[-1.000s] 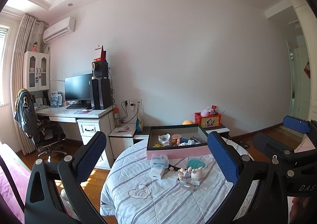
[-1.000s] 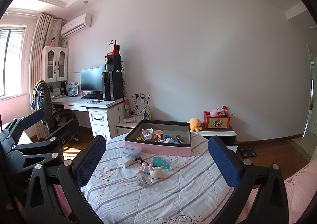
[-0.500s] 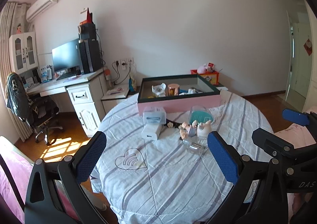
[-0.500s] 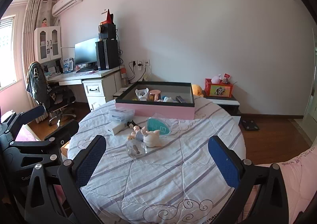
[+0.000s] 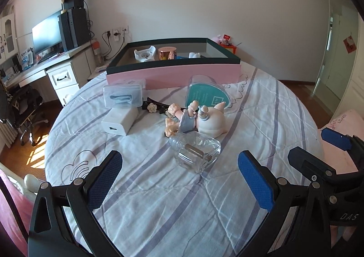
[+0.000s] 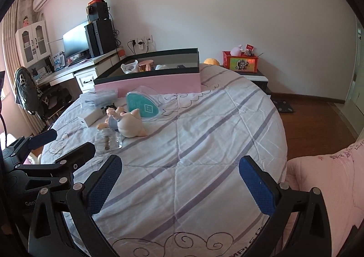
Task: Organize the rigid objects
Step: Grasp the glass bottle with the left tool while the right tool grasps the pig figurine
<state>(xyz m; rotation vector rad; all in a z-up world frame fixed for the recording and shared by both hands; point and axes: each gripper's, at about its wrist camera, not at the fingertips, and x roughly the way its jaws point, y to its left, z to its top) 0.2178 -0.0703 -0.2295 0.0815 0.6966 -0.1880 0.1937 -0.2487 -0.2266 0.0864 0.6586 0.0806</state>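
Striped bedding (image 5: 261, 107) covers a round bed in a bedroom with a desk (image 6: 75, 70) (monitor on it). Both grippers, left gripper (image 5: 179, 179) and right gripper (image 6: 179, 183), gape empty; the clear glass bottle (image 5: 196, 151) lies just ahead of the left jaws, before the pink box (image 5: 173, 72).

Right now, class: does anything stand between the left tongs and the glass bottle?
Nothing visible does. The left tongs are open, and only bare quilt lies before the bottle. The doll lies beyond it.
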